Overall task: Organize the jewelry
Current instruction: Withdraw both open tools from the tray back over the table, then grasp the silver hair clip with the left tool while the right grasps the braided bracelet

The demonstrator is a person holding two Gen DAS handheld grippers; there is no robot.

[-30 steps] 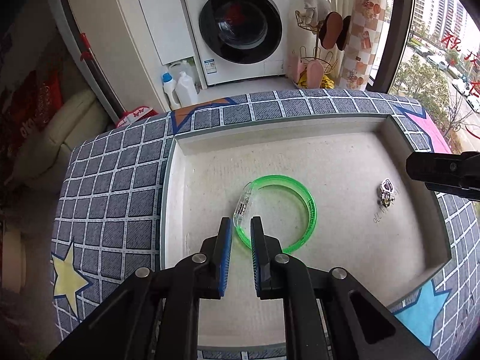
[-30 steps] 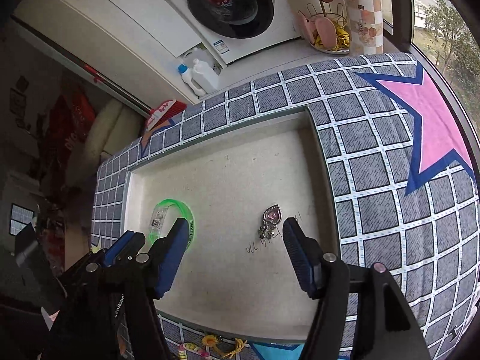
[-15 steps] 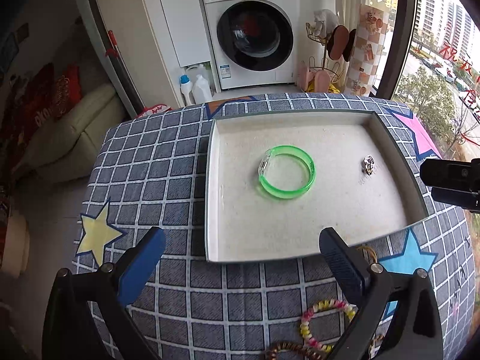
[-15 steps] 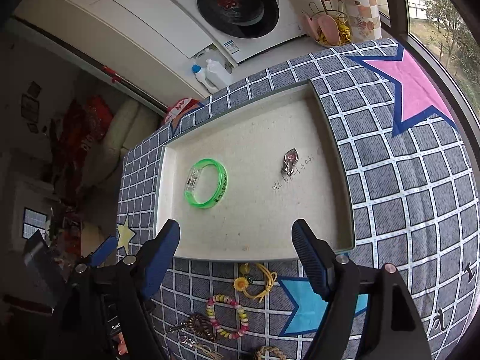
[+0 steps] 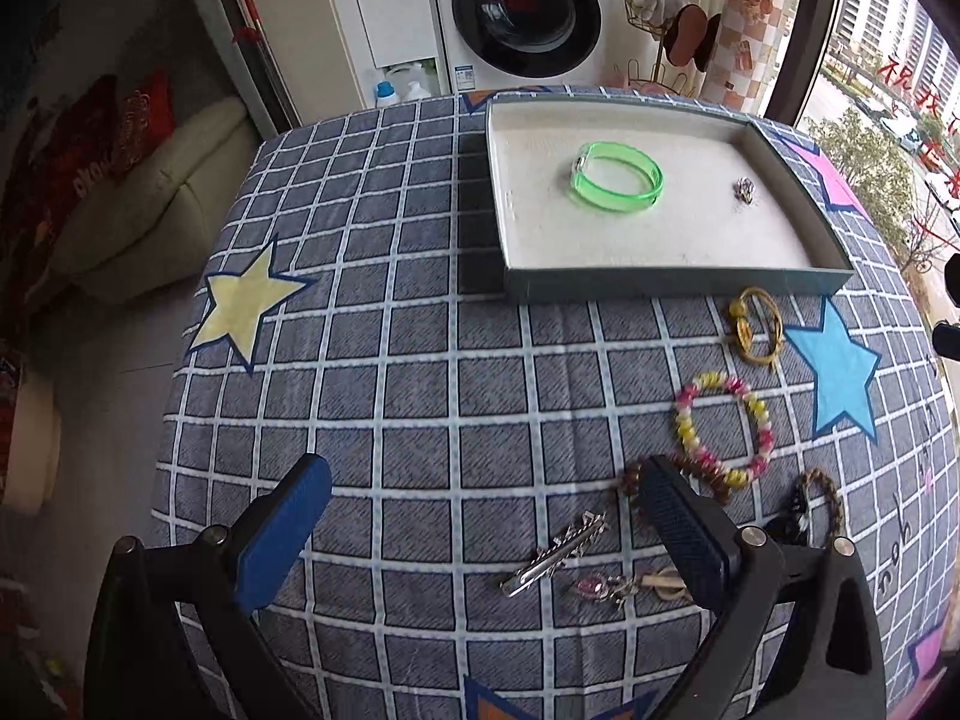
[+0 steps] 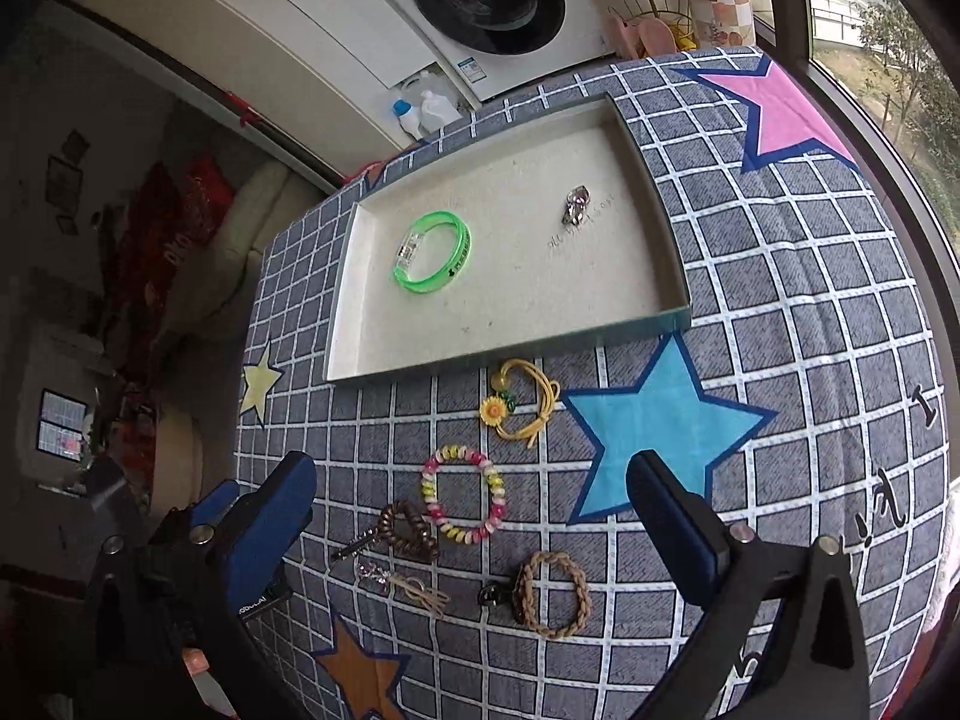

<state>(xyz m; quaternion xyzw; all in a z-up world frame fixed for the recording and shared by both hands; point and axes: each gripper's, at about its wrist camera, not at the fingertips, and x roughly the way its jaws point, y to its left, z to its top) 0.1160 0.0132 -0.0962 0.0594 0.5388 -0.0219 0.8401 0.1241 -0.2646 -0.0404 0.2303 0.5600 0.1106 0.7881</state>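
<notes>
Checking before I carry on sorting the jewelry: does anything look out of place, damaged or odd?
Nothing looks damaged or spilled. The tray holds only the green bangle and a small charm. The rest still lies loose on the cloth in front of it, including the beaded bracelet and braided bracelet.

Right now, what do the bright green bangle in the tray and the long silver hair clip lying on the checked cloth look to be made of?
The bright green bangle looks like translucent glossy plastic: the pale tray floor shows through its band, and it has a clear clasp section. The long silver hair clip looks like polished metal, with bright glints along its length, though plated plastic cannot be ruled out.
</notes>
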